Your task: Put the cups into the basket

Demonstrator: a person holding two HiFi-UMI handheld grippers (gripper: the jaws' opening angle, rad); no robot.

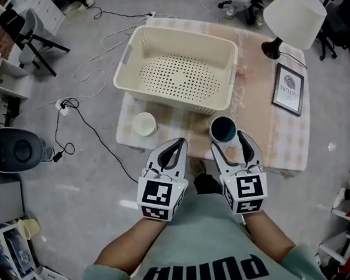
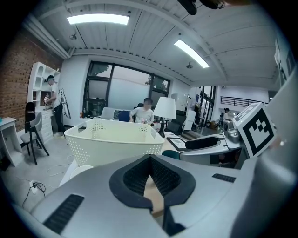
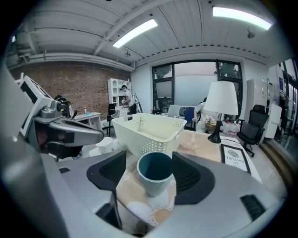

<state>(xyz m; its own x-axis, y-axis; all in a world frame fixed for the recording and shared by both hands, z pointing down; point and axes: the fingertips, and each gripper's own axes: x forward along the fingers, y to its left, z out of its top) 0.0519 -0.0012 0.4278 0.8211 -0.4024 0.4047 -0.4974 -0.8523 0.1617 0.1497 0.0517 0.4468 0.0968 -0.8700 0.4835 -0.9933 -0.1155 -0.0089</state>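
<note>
A teal cup point(image 1: 223, 129) stands upright near the table's front edge, in front of the cream perforated basket point(image 1: 218, 46). My right gripper point(image 1: 230, 140) is open around the teal cup point(image 3: 155, 172), one jaw on each side, with a gap showing at the left pad. A white cup point(image 1: 143, 123) stands upright at the table's left front corner, beside the basket point(image 2: 111, 144). My left gripper point(image 1: 177, 145) is shut with nothing in it, hovering at the front edge to the right of the white cup point(image 2: 70, 173). The basket point(image 3: 149, 132) holds nothing.
A white-shaded lamp point(image 1: 292, 13) and a framed picture point(image 1: 288, 89) stand on the table's right side. Cables and a power strip point(image 1: 64, 107) lie on the floor to the left, by a black chair point(image 1: 24, 31). The patterned tablecloth point(image 1: 287, 136) hangs over the front edge.
</note>
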